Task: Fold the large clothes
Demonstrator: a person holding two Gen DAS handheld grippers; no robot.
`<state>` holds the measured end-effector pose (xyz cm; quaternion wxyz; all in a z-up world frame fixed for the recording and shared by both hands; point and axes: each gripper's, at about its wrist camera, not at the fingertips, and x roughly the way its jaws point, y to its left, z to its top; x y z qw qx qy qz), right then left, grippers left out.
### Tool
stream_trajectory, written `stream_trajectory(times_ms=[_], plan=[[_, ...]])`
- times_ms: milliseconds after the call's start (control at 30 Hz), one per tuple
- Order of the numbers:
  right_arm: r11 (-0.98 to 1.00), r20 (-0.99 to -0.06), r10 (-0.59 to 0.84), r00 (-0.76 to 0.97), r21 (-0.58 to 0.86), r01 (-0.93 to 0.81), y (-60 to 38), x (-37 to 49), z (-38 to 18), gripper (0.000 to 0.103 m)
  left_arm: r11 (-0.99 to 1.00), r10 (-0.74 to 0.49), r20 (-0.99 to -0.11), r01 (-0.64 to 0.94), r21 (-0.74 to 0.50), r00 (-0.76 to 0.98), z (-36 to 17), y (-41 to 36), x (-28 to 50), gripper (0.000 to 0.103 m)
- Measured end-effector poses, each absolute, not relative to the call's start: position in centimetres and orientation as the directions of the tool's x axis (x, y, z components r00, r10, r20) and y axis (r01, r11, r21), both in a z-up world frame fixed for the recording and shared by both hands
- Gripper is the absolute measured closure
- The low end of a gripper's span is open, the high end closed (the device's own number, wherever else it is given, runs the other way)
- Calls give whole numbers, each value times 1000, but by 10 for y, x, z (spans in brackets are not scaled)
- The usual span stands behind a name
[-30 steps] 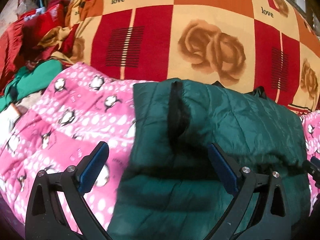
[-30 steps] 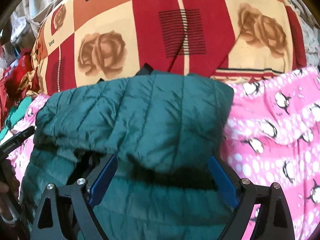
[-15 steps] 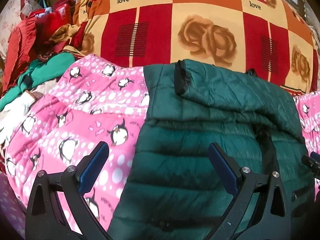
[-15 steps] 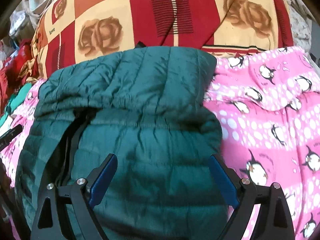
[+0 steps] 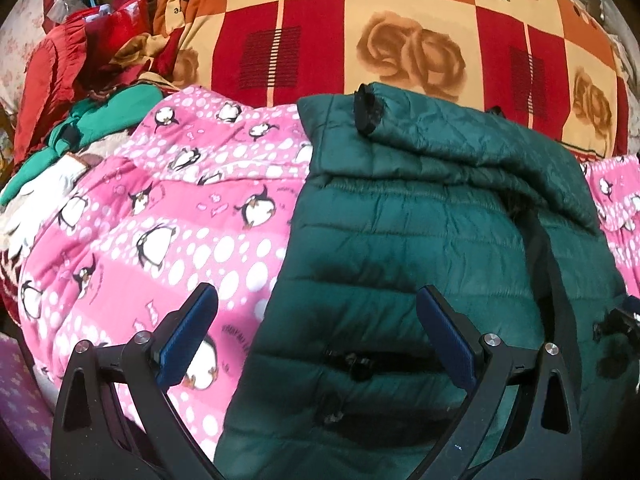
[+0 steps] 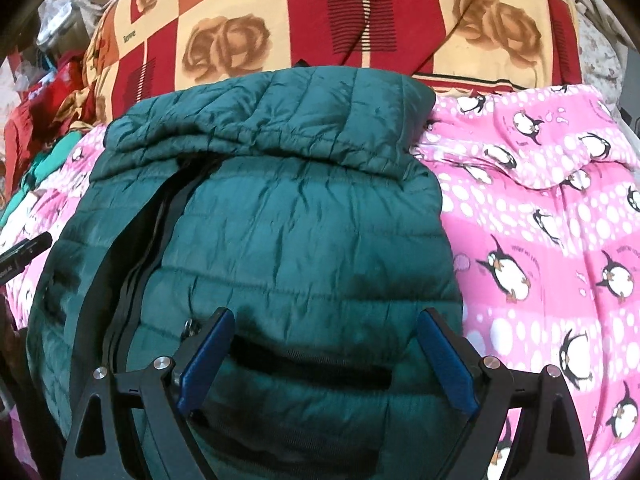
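A dark green quilted puffer jacket (image 5: 420,240) (image 6: 280,232) lies front up on a pink penguin-print blanket (image 5: 168,216). Its sleeves are folded across the top, one black cuff (image 5: 368,110) showing in the left wrist view. A black zipper (image 6: 136,264) runs down its middle. My left gripper (image 5: 316,328) is open above the jacket's left edge, one finger over the blanket. My right gripper (image 6: 326,344) is open above the jacket's lower right part, nothing between its blue pads (image 6: 204,364).
A red, orange and cream rose-patterned quilt (image 5: 400,32) (image 6: 360,20) rises behind the jacket. A heap of red and green clothes (image 5: 80,80) lies at the far left. The pink blanket (image 6: 560,240) spreads right of the jacket.
Both grippers have drawn back toward the jacket's lower part, so more of its body and zipper shows. The folded sleeves stay where they lie. Both pairs of jaws remain wide.
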<state>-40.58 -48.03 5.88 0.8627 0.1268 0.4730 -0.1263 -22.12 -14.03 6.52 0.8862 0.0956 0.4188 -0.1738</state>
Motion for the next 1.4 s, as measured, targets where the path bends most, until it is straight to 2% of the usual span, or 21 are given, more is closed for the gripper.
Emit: stream_trajectory(times_ms=[267, 867, 1200, 1400], plan=[[938, -856, -54, 515, 133, 321, -473, -430, 65, 12, 920, -218, -779, 391, 38, 588, 66, -121, -238, 3], [951, -894, -30, 448, 113, 289, -459, -489, 58, 12, 911, -215, -822, 412, 26, 527, 52, -88, -270, 3], [943, -915, -17, 402, 120, 312, -462, -517, 51, 12, 903, -270, -869, 422, -79, 415, 31, -65, -279, 3], [927, -926, 63, 371, 192, 321, -468, -529, 37, 12, 901, -294, -885, 413, -131, 361, 21, -57, -280, 3]])
